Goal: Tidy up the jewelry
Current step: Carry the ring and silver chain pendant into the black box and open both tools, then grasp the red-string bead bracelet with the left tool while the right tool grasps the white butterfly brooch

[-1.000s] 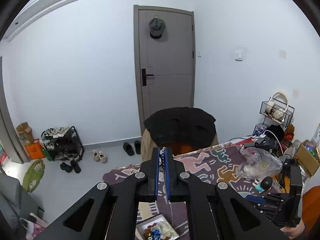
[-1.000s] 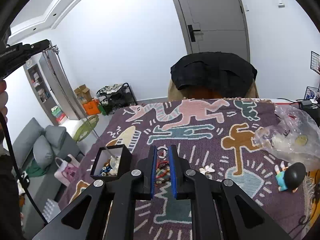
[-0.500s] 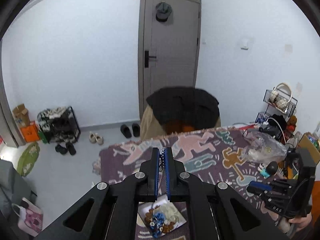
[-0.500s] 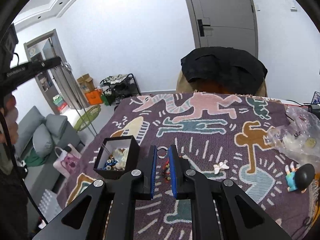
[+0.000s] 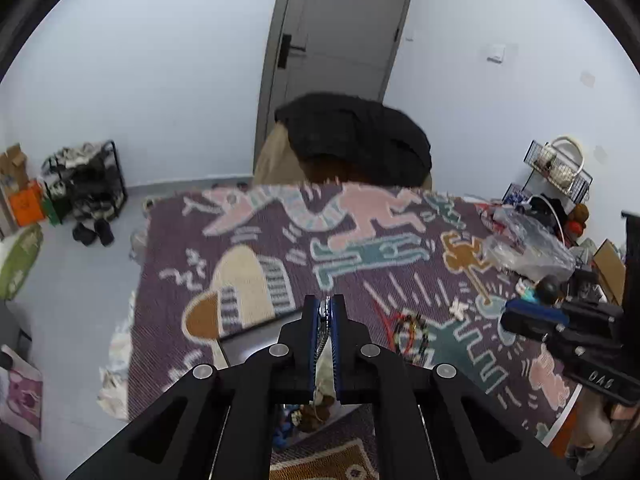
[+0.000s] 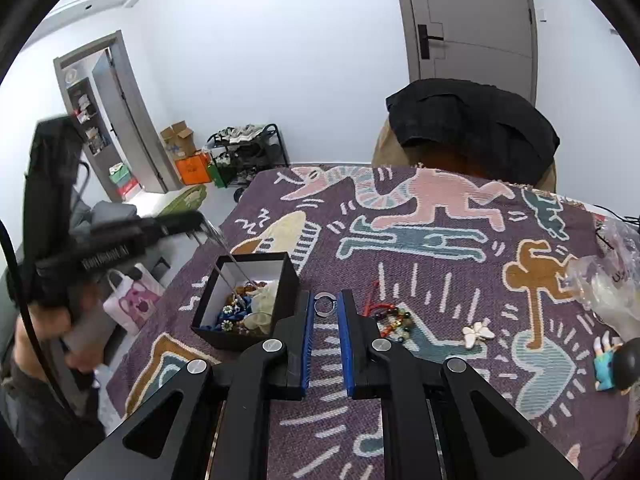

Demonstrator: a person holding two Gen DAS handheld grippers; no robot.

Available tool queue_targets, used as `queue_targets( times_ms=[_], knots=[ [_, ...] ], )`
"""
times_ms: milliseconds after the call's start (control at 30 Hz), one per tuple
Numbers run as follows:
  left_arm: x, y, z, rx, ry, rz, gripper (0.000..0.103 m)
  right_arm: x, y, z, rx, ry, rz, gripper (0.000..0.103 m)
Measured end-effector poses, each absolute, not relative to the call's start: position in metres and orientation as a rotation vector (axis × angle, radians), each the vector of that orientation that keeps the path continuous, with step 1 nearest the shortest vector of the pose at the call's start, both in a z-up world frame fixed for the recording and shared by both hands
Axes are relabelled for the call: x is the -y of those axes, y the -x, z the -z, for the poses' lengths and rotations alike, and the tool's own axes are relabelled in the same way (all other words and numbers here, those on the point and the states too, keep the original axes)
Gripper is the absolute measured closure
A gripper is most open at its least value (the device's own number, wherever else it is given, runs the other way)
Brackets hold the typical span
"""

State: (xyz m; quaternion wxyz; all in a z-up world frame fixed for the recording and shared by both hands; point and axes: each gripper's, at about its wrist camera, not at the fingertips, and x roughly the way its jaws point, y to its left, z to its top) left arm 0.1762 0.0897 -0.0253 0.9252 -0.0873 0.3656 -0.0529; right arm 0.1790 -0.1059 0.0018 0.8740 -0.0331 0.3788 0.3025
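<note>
Silver-toned chain (image 6: 230,268), fine-linked: pinched at its upper end between the pressed-together blue pads of the left gripper (image 5: 327,312); in the right wrist view it hangs slantwise from the gripper tip at 9 o'clock, its lower end reaching in among the contents of the box.

Black jewelry box (image 6: 248,300), square, white-lined, lid off: stands on the patterned cloth (image 6: 440,248) at 9 o'clock of the right gripper's tips. Contents: a tangle of blue beads, small flower-shaped pieces, brown beads and pale items, heaped together; single pieces are hard to separate.

Silver ring (image 6: 324,303), thin, plain band: clamped at the very tip of the right gripper (image 6: 325,305), fingers closed upon its two sides, held above the cloth.

Beaded bracelets (image 6: 394,318), red cord with mixed dark, green and amber beads: lying loose on the cloth at 3 o'clock of the right gripper's tips, just beside the right finger.

White butterfly-shaped clip (image 6: 478,334): flat on the cloth, farther out at 3 o'clock, apart from the bracelets.

Clear plastic bag (image 6: 608,280): crumpled, at the cloth's right margin.

Small figurine (image 6: 616,364), dark round head, teal body: lying at 4 o'clock near the cloth's edge.
</note>
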Motion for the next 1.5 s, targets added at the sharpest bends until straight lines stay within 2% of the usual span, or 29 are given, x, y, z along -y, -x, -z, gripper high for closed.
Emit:
queue_targets(
  times_ms=[200,267,300,367,433,733,800,867,900,933,1000,1033,1500],
  knots=[
    [-0.110,-0.170,0.050,-0.777,0.249,0.087,0.096,0.083,-0.181,0.004,-0.812,0.085,-0.652,0.090],
    [-0.118,-0.164,0.055,-0.774,0.264,0.072,0.089,0.073,-0.182,0.006,-0.817,0.093,-0.663,0.090],
    [-0.124,-0.159,0.057,-0.768,0.275,0.061,0.084,0.067,-0.182,0.006,-0.820,0.097,-0.670,0.090],
    [-0.131,-0.153,0.060,-0.753,0.287,0.039,0.048,0.057,-0.182,0.007,-0.825,0.103,-0.681,0.090],
    [-0.139,-0.145,0.060,-0.721,0.295,0.015,0.032,0.046,-0.183,0.009,-0.833,0.109,-0.693,0.090],
    [-0.167,-0.125,0.067,-0.694,0.324,-0.027,0.031,0.003,-0.191,0.021,-0.873,0.145,-0.720,0.090],
    [-0.170,-0.124,0.069,-0.697,0.333,-0.026,0.027,-0.005,-0.193,0.024,-0.882,0.154,-0.720,0.090],
    [-0.173,-0.122,0.070,-0.698,0.336,-0.037,0.012,-0.013,-0.193,0.027,-0.876,0.171,-0.732,0.090],
    [-0.175,-0.120,0.070,-0.690,0.337,-0.040,0.010,-0.015,-0.191,0.027,-0.864,0.183,-0.732,0.090],
    [-0.176,-0.118,0.070,-0.682,0.339,-0.039,0.008,-0.018,-0.190,0.028,-0.856,0.202,-0.714,0.085],
    [-0.178,-0.116,0.069,-0.674,0.344,-0.038,0.007,-0.019,-0.193,0.032,-0.876,0.211,-0.680,0.042],
    [-0.178,-0.116,0.068,-0.672,0.346,-0.038,0.007,-0.016,-0.194,0.033,-0.874,0.199,-0.670,0.037],
    [-0.134,-0.127,0.053,-0.645,0.307,0.025,0.006,0.071,-0.206,0.021,-0.867,0.067,-0.563,0.036]
  ],
)
